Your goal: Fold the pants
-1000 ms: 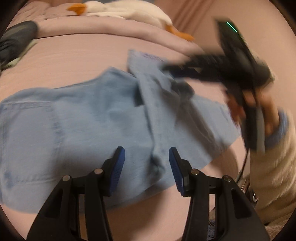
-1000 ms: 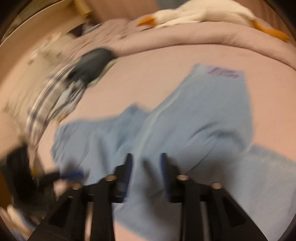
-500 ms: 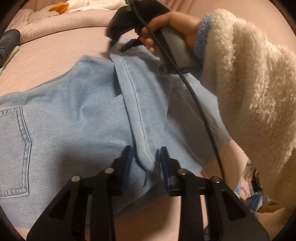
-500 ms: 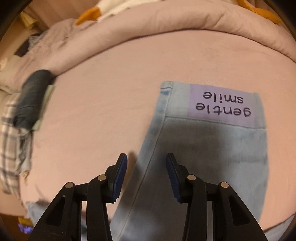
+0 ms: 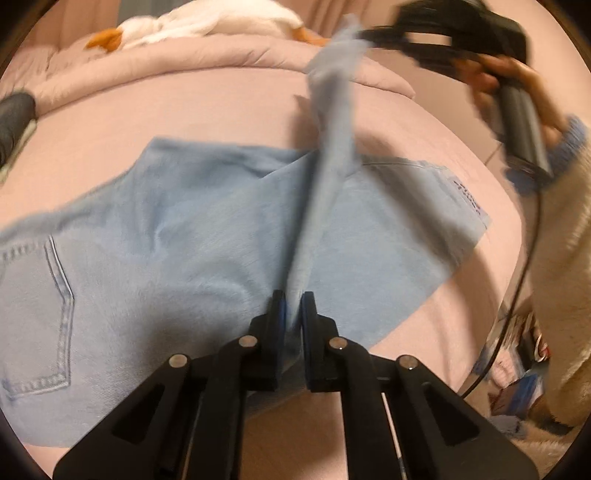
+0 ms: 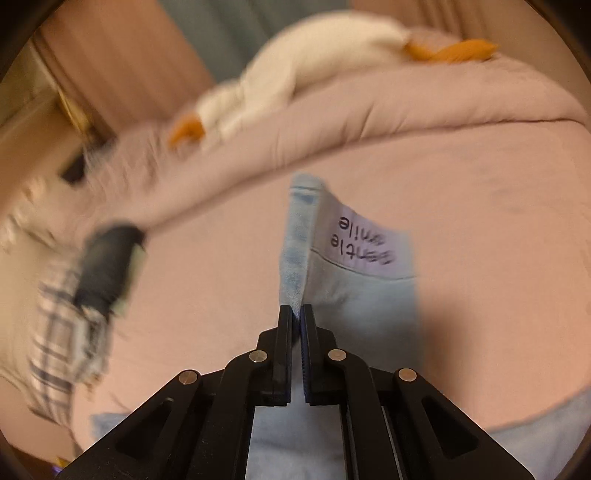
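Light blue denim pants (image 5: 184, 236) lie spread on the pink bed, back pocket at the left. My left gripper (image 5: 292, 306) is shut on the near end of one pant leg's edge. My right gripper (image 6: 296, 314) is shut on the far hem end of the same leg, beside its purple "gentle smile" label (image 6: 364, 242). In the left wrist view the right gripper (image 5: 373, 35) holds that hem (image 5: 334, 74) raised high at the upper right, so the leg stretches taut between both grippers above the rest of the pants.
A white plush goose (image 6: 295, 70) lies on the rolled pink duvet (image 6: 406, 103) at the back. A dark rolled item (image 6: 107, 262) and plaid cloth (image 6: 62, 347) sit at the left of the bed. The bed edge and floor clutter (image 5: 517, 369) are at the right.
Both grippers have closed on the pant leg's edge. The right gripper has lifted the hem up off the bed, pulling the leg taut.
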Demonstrator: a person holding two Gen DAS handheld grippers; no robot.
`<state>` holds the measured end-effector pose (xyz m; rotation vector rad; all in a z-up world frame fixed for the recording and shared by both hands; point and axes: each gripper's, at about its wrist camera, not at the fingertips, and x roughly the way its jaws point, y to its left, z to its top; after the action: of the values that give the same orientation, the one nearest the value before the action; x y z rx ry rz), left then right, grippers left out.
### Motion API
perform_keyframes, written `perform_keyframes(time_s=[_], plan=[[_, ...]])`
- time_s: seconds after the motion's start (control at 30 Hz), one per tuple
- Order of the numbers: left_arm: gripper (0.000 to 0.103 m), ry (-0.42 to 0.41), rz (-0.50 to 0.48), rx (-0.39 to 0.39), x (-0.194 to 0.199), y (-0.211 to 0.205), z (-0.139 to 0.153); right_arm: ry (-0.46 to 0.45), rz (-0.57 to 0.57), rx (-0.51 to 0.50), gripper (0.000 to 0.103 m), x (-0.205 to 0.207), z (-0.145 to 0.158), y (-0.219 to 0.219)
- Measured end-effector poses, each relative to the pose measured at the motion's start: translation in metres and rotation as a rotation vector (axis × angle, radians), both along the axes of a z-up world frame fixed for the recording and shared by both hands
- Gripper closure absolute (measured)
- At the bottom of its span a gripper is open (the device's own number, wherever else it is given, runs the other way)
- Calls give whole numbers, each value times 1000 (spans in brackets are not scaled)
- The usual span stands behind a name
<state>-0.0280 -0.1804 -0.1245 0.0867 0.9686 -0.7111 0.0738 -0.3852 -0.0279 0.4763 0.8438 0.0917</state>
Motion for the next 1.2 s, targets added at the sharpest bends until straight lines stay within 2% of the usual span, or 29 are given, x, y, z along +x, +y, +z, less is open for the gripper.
perform_keyframes(time_s=[0.07,0.17,0.2,0.23,0.33,0.47,0.53,0.67,0.7,0.77,0.83,0.9,1.03,1.2], plan=[[95,-40,-29,27,-9,-9,5,-74,-56,10,98,-39,23,-27],[95,-79,-64,63,-16,-17,8,-145,-136,9,98,-98,41,-58],[95,-85,-75,78,-18,-21,8,-158,-162,13,98,-113,42,-68],[95,-81,-78,87,-10,-3,10,-164,-188,18,98,-131,42,-78],[95,-61,-84,111,-6,5,-2,-149,-279,20,98,-179,26,-93],[95,-43,-83,138,-2,0,-4,-23,-354,24,98,-199,-22,-99],[92,-43,-83,152,1,-5,-2,50,-390,103,97,-208,-60,-114],[89,-65,-92,189,4,-11,-4,91,-431,186,97,-210,-90,-121],[87,-71,-96,205,6,-12,-6,87,-437,220,97,-210,-92,-123],[85,-91,-105,234,7,-14,-9,68,-470,290,90,-211,-94,-134],[85,-113,-120,259,9,-17,-11,43,-519,355,66,-211,-95,-142],[85,-127,-133,273,9,-18,-11,2,-554,424,63,-214,-96,-152],[94,-126,-166,275,7,-18,-11,-26,-596,548,63,-212,-102,-158],[95,-106,-166,258,8,-11,-9,-45,-617,649,63,-211,-107,-161]])
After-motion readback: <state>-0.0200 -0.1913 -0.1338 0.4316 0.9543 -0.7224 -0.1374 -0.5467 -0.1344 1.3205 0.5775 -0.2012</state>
